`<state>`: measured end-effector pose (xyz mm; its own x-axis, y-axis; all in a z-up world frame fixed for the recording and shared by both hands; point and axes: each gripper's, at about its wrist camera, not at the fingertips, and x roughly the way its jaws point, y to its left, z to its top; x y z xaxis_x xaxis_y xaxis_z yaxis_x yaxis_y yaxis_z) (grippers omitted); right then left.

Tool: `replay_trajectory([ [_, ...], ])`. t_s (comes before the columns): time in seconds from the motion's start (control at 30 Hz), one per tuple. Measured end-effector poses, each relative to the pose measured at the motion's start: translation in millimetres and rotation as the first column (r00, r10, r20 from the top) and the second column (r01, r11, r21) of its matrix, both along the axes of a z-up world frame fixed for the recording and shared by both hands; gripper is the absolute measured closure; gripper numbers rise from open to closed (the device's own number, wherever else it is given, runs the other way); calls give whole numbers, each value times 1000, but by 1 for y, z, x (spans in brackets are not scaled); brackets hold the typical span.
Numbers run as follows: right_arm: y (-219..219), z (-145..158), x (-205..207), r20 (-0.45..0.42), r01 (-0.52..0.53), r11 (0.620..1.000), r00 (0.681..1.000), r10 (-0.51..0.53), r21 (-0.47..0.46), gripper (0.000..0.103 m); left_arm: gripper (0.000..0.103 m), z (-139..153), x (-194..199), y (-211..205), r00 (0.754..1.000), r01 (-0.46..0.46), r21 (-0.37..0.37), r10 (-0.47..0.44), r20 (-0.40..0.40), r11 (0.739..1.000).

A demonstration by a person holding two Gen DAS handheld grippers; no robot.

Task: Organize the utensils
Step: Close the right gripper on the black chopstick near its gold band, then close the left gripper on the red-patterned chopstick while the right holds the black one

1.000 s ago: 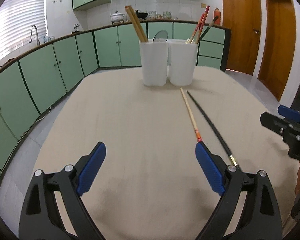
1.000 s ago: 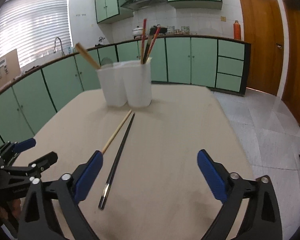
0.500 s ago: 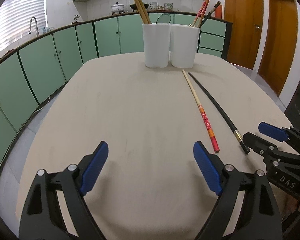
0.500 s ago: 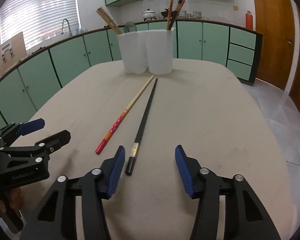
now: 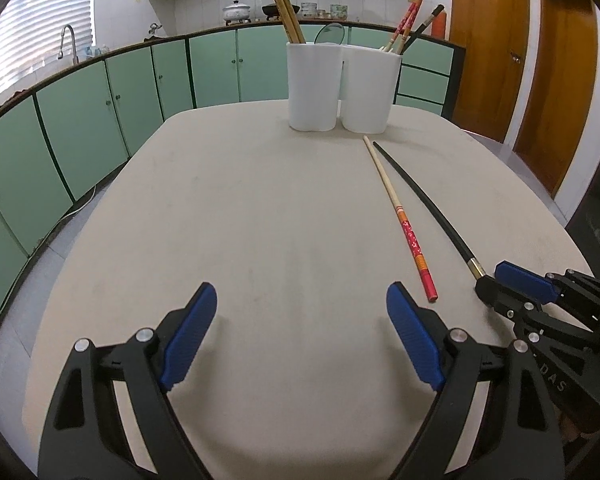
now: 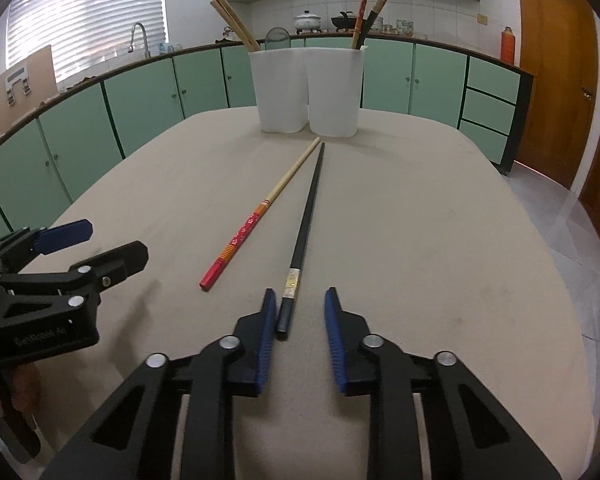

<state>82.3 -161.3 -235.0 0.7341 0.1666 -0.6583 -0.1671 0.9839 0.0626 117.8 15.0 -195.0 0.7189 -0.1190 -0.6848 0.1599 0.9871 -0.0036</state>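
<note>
Between the blue pads of the right gripper (image 6: 298, 312) lay the butt end of the black chopstick (image 6: 306, 216), flat on the table (image 6: 420, 240). The jaws were closing on it; the left pad (image 6: 266, 332) was just beside the stick and the right one stood apart, so nothing was pinched yet. The left gripper (image 5: 300, 340) hovered with its jaws wide and empty, near the red end of the red chopstick (image 5: 408, 232).

Both sticks pointed away toward two white cups (image 6: 308, 88) at the far end of the table, their tips close together just short of the cups, which already held more chopsticks.

The black stick looked thin, stiff and very light, with a smooth lacquered finish that would probably be slippery. Lying flat, it might roll or skid off a pad. The squared butt, just behind the pale band (image 6: 291, 280), seemed the best hold: thicker than the tip and already between the jaws. Held at one end, the long stick might pivot in the pads unless gripped firmly.

Pale lettering on the left gripper's body appeared to read "GenRobot AI" (image 6: 40, 336) in the right view; the letters "DAS" (image 5: 554, 378) showed on the right gripper's body in the left view. The band's markings were too small to read.
</note>
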Motion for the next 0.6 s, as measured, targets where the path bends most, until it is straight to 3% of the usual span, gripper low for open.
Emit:
replay_trajectory([
  [0.1, -1, 0, 1, -2, -9, 1000, 1000, 9, 5, 94, 19, 0, -1, 0, 1000, 1, -5, -1, -1, 1000],
  [0.43, -16, 1, 4, -25, 25, 998, 999, -24, 49, 96, 20, 2, 0, -12, 1000, 29, -30, -29, -6, 999],
  [0.6, -35, 2, 6, -32, 82, 994, 996, -80, 73, 96, 26, 0, 4, -27, 998, 60, -64, -62, -27, 996],
])
